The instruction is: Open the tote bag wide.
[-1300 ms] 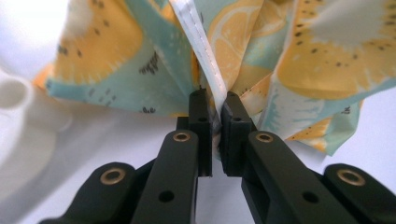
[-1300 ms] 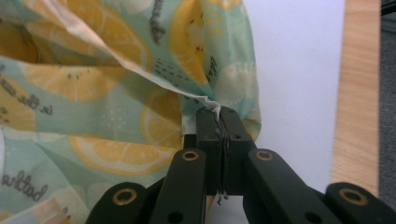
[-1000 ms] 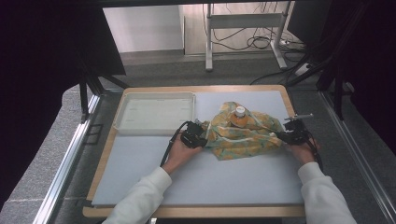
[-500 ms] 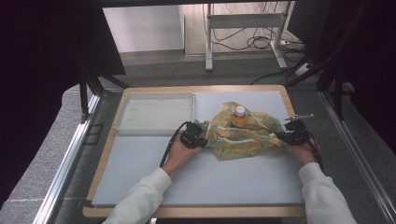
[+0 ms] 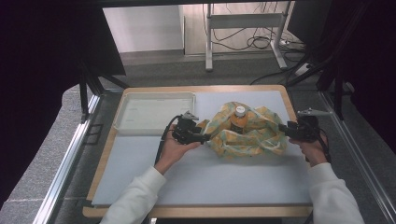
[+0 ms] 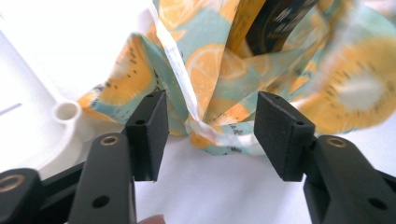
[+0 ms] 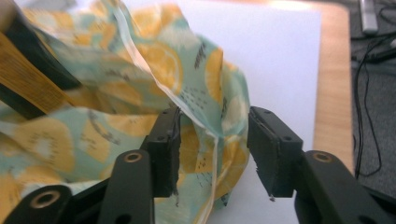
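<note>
While flanking cloth (image 5: pixel 247 133), left gripper (image 5: pixel 205 137), right gripper (image 5: pixel 281 130) level, seemingly just opened, unclamped.

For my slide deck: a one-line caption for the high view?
Two hand-held grippers, left and right, open beside a fruit-print cloth bunched around a bottle.

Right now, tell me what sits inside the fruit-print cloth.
A bottle stands upright inside the fruit-print cloth: its white cap and orange-yellow upper body show above the folds. Its lower part and base are covered by the cloth.
</note>
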Tool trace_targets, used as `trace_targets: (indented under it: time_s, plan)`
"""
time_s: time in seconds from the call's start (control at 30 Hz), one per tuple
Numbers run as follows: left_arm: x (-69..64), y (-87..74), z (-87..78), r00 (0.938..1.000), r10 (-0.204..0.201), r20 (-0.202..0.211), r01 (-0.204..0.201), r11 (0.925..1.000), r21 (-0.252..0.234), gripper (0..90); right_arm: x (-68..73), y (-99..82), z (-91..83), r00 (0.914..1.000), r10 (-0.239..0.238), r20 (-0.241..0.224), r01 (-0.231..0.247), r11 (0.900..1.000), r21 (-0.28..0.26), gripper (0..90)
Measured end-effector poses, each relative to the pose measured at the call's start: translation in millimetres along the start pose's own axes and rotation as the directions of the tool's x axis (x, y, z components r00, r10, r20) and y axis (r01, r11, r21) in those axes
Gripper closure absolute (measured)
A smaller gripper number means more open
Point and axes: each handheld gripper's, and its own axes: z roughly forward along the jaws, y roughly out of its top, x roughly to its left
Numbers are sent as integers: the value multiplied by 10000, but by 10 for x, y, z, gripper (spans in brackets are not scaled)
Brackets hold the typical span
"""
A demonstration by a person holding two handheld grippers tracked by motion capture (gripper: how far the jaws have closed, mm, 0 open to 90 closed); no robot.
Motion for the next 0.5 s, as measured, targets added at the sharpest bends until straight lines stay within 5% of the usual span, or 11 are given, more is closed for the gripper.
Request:
trace_targets:
  time_s: [0.23, 0.5]
  plan:
    - [-40, 96, -289, 9994, 347, 83, -341, 9973, -655, 486, 29, 42, -216, 9992, -250, -297, 241, 9992, -323, 509]
    - [-200, 254, -89, 9932, 911, 728, -887, 9954, -349, 805, 235, 112, -214, 9922, -705, -1027, 692, 9975, -159, 760]
